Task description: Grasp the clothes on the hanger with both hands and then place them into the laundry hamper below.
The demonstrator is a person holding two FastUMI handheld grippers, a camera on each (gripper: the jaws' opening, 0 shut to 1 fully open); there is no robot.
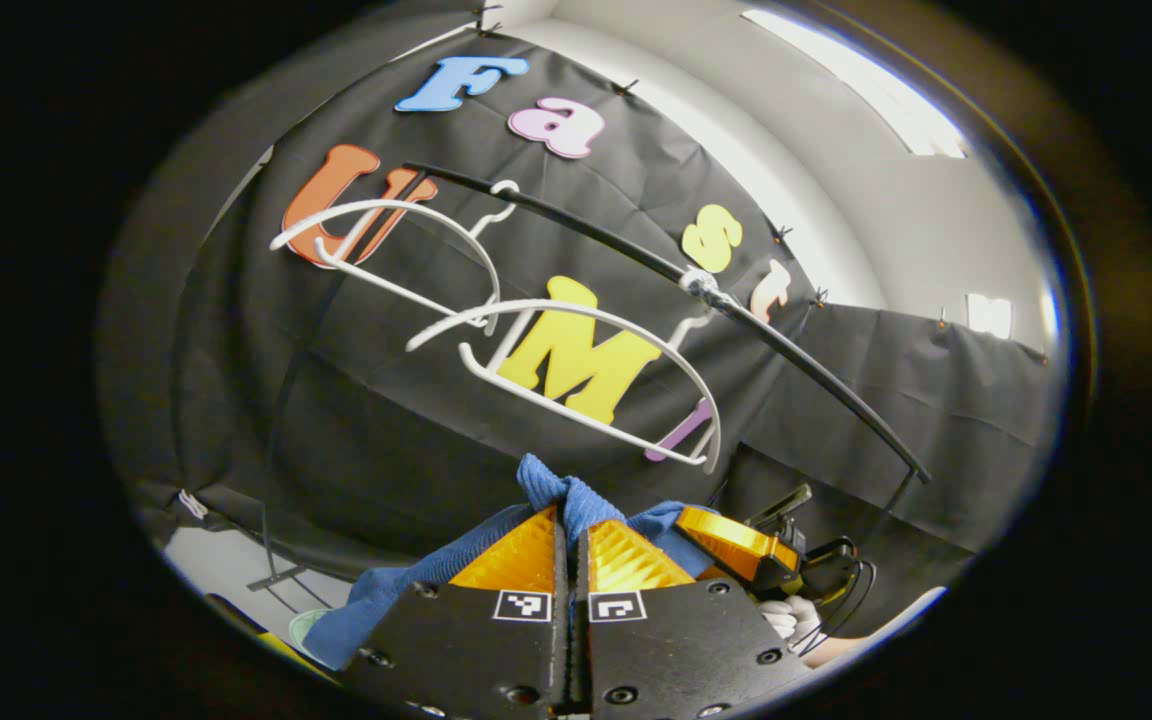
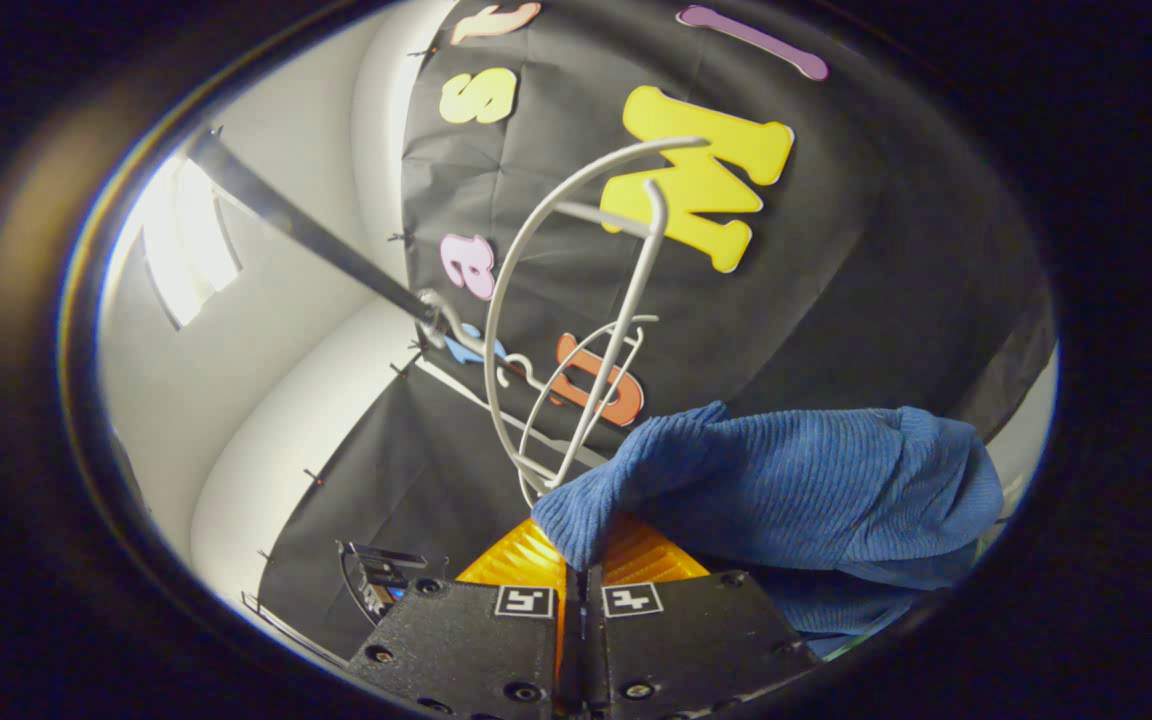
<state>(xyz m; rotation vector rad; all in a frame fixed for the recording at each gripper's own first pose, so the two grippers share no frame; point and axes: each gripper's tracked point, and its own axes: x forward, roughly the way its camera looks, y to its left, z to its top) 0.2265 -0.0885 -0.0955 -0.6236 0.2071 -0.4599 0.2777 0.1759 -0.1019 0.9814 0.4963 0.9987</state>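
A blue knitted garment (image 1: 564, 497) bunches up between the fingers of my left gripper (image 1: 570, 535), which is shut on it; the cloth trails down to the left (image 1: 386, 595). In the right gripper view the same blue garment (image 2: 786, 480) drapes to the right, and my right gripper (image 2: 581, 560) is shut on its edge. Two bare white hangers (image 1: 586, 370) (image 1: 386, 240) hang from a black rail (image 1: 786, 350) above the cloth. The right gripper (image 1: 736, 545) and a gloved hand (image 1: 786, 615) appear just right of my left fingers.
The black rail (image 2: 316, 240) runs diagonally with a white hanger (image 2: 576, 300) hooked on it. White wall (image 2: 266, 400) lies behind. A pale floor patch (image 1: 236, 565) and a greenish rim (image 1: 301, 625) sit at the lower left.
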